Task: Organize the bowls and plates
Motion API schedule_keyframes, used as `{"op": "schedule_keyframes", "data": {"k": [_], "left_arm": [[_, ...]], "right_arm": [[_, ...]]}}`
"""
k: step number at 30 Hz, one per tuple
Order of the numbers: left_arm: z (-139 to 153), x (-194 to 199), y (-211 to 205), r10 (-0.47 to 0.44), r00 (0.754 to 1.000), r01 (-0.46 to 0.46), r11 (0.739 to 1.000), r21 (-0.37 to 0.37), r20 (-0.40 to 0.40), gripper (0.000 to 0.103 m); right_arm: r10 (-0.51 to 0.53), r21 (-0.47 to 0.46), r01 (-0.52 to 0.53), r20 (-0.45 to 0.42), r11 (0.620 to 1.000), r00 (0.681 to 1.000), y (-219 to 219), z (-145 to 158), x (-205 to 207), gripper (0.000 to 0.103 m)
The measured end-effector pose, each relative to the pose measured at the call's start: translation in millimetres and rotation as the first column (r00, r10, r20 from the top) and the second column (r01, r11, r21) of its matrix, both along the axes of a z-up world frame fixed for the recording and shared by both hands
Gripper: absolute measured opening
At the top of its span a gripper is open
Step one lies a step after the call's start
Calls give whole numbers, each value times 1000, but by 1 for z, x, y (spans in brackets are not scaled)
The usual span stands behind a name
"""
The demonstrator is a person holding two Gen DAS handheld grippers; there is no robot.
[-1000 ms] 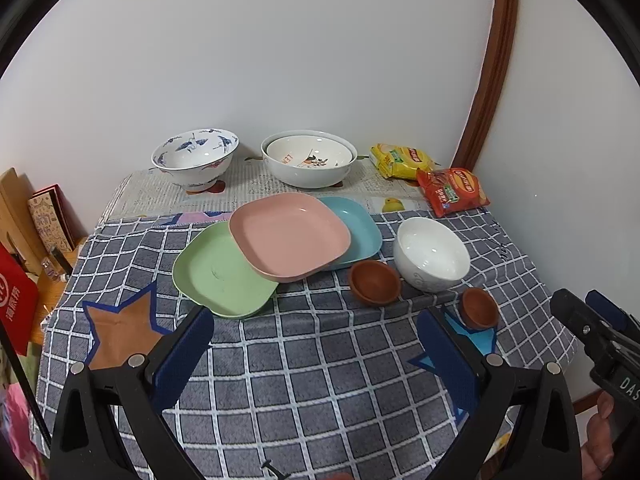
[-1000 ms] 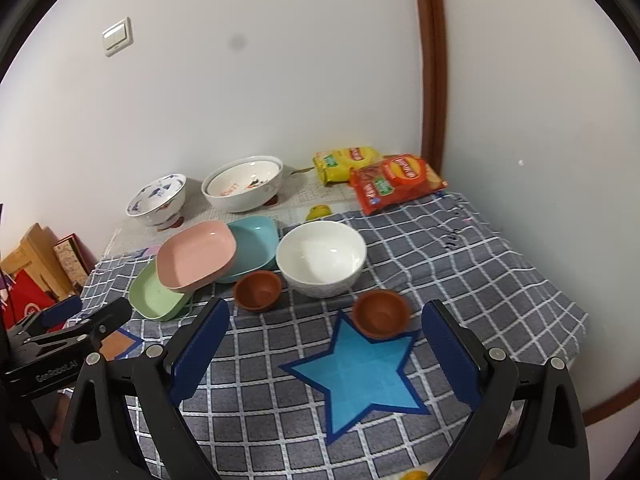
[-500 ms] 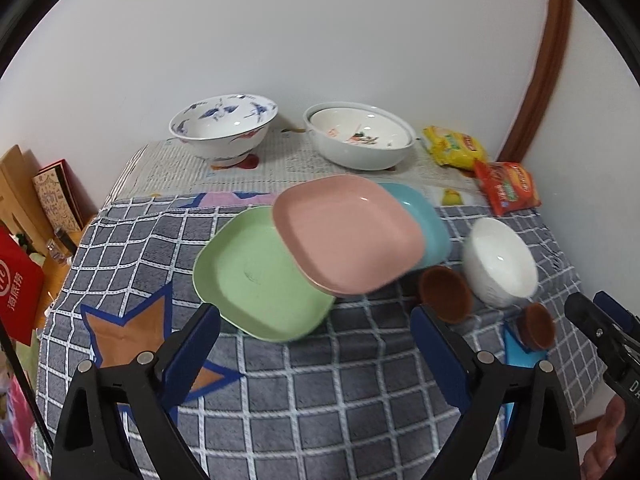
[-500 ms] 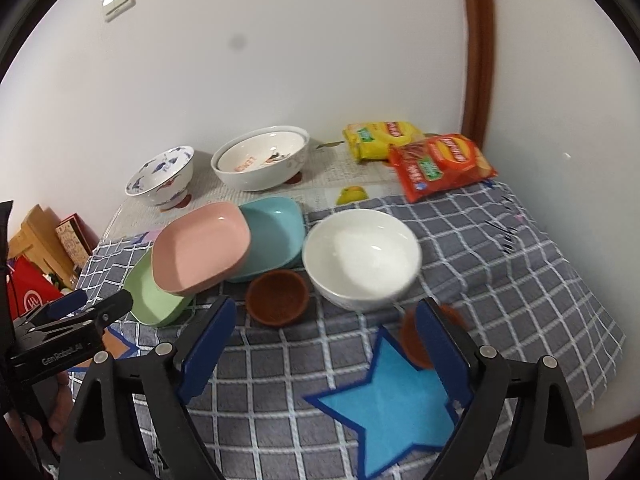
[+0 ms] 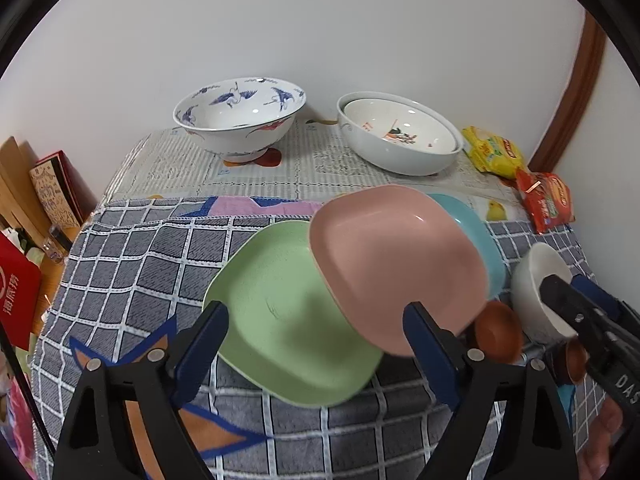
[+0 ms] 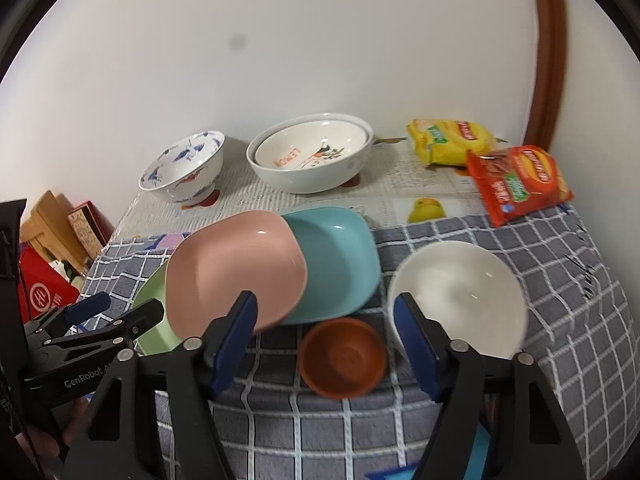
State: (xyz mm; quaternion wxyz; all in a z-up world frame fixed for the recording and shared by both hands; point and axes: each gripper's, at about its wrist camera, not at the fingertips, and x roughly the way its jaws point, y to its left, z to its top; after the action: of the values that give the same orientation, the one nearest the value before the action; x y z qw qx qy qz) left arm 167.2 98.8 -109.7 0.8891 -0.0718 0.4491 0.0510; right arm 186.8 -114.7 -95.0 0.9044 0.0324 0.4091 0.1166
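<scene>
right wrist: right gripper [image 6: 326, 326] unclenched, closing, around brown bowl [image 6: 343, 357], mouth up; left gripper [image 5: 316, 344] likewise over green plate [image 5: 288, 320], seemingly flat.

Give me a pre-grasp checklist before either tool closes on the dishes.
1. Left tool empty: ok; its jaws have just been closing a little, with the near edge of the green plate between them, untouched.
2. Right tool empty: ok; its jaws have just been closing, framing the small brown bowl without contact.
3. Pink plate free to lift: ok, it lies on top, overlapping the green plate and the blue plate.
4. White bowl clear of the right tool: cannot tell, one finger overlaps its rim in view.
5. Both tools apart from each other: ok.
</scene>
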Motion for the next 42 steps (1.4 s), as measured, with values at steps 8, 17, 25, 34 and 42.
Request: {"op": "schedule_keyframes", "data": {"k": [8,17,25,34,42], "left_arm": [[-17,28,4,10,1000,-10,1000,-21,-26,76],[-31,46,2,-7,998,5,999,-40,-54,62],[-40,52,5,3,998,-7,998,-60,-67,51],[-44,51,1,-7,997,1,996,-91,-73,20],[-26,37,4,14,999,-19,994,-112,-40,15]], "right_arm": [[22,-10,-23,-41,1000,999,15,-25,32,54],[44,-9,-44,-50,999,998,23,-41,50,42],[63,-22,-65,-69,998,996,33,-53,61,37],[80,23,-78,-121,997,989,38,-67,67,11],[58,23,-57,-86,998,995,38,-51,55,9]]}}
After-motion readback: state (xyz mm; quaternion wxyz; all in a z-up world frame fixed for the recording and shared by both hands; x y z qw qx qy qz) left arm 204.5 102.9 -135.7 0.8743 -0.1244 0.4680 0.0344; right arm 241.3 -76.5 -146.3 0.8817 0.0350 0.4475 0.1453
